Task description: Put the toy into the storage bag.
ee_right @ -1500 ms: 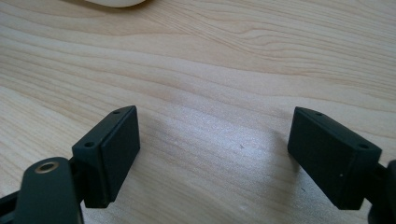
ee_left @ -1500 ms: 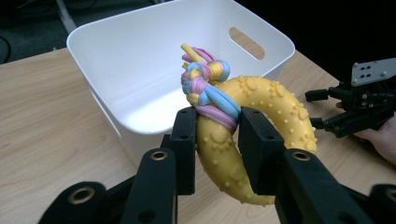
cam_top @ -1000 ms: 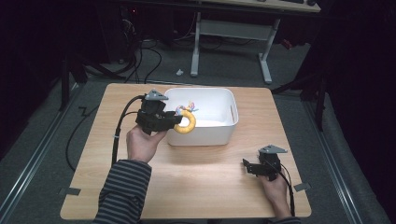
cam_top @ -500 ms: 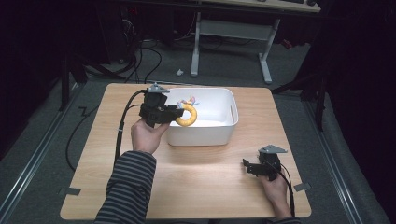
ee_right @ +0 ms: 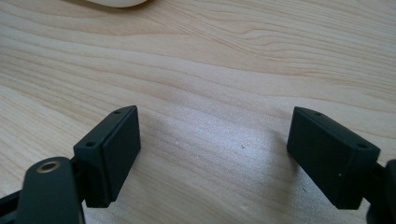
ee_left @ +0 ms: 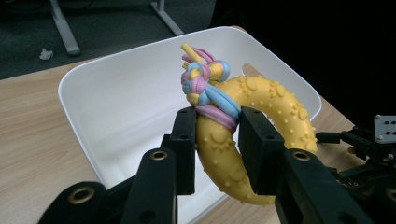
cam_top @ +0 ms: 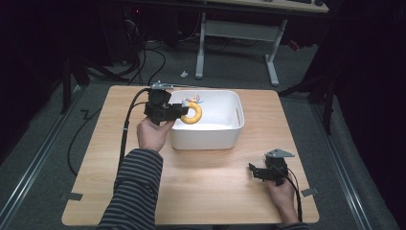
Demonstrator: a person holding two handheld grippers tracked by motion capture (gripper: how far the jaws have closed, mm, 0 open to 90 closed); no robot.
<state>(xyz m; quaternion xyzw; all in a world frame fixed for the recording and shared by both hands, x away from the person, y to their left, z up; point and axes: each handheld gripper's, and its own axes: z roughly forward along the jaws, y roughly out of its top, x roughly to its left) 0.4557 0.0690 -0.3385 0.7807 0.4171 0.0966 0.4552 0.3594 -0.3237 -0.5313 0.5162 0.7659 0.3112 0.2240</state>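
Nearest me, my right gripper [cam_top: 255,173] rests low on the table [cam_top: 210,191] at the near right, jaws wide apart with bare wood between them; it holds nothing. Further out, my left gripper [ee_left: 217,140] has its jaws closed on the ring [ee_left: 261,126], a yellow studded toy with a knot [ee_left: 205,81] of pink, blue and yellow cord tied round it just above the grip. The ring stands on edge, its plane running away from the jaws, and hangs over the left part of the bin [cam_top: 234,129], above the rim and clear of the floor inside. The bin lies straight below and ahead of the ring. I judge release needs only a short descent. The left hand is the nearer to the bin; the right is well apart.
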